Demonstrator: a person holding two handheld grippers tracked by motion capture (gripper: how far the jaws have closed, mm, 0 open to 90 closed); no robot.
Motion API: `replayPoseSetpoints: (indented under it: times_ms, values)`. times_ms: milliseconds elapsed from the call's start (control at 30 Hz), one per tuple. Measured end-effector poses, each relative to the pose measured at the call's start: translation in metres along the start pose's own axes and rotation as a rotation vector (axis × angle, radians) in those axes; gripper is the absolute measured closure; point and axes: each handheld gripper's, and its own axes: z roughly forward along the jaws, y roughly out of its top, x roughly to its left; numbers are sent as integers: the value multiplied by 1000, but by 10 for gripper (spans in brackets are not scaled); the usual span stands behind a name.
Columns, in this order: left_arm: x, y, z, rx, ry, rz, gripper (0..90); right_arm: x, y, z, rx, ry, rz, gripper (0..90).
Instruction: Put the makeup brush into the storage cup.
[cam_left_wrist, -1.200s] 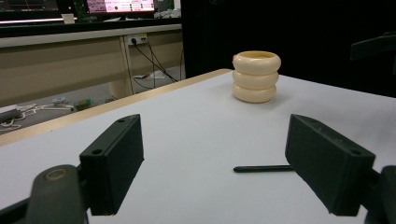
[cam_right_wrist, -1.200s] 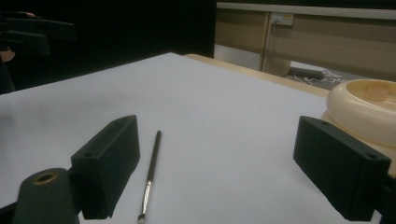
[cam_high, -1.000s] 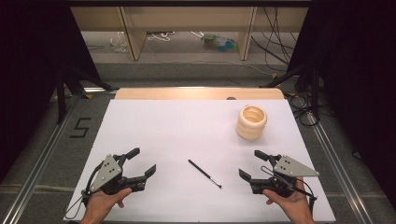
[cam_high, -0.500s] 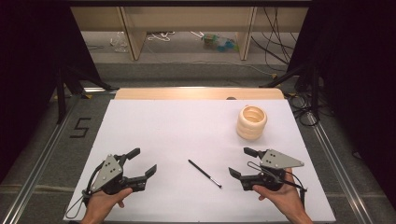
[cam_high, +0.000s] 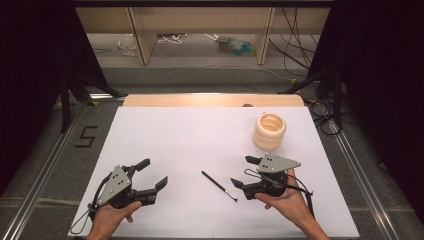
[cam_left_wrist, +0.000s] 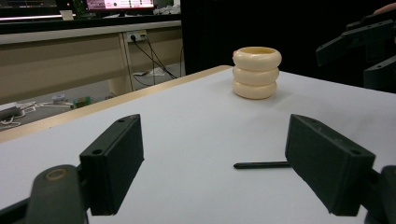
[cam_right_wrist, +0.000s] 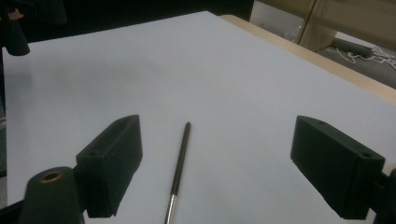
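Note:
A thin black pen (cam_high: 219, 185) with a silver tip lies on the white table (cam_high: 200, 135), front of centre. My right gripper (cam_high: 241, 171) is open just right of it, jaws pointing left. In the right gripper view the pen (cam_right_wrist: 180, 161) lies on the table between and beyond the open jaws, nearer the left one. My left gripper (cam_high: 154, 171) is open at the front left, jaws pointing right, with nothing in it. From the left gripper view the pen (cam_left_wrist: 261, 164) shows beside the right jaw, with a cream ribbed cup (cam_left_wrist: 257, 72) farther off.
The cream ribbed cup (cam_high: 269, 131) stands upright at the right rear of the table, just behind my right gripper. A wooden strip (cam_high: 210, 100) edges the table's far side. Cables and shelving lie on the floor beyond.
My right gripper has moved left and forward, closing in on the pen's silver end. The left gripper and the pen have stayed put.

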Motion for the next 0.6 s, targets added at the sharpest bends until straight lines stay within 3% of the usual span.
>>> replayPoseSetpoints:
  times_ms: [133, 167, 200, 267, 600]
  values:
    - [-1, -1, 0, 0, 1, -17, 194, 2, 4, 7, 54, 11, -12, 200]
    - [-1, -1, 0, 0, 0, -14, 194, 2, 4, 7, 54, 11, -12, 200]
    - [0, 0, 0, 2, -1, -2, 194, 2, 6, 11, 88, 16, -24, 208]
    - [-1, -1, 0, 2, -1, -17, 194, 2, 9, 15, 115, 28, -30, 218]
    - [-1, -1, 1, 0, -3, -16, 194, 5, 17, 36, 239, 60, -68, 237]
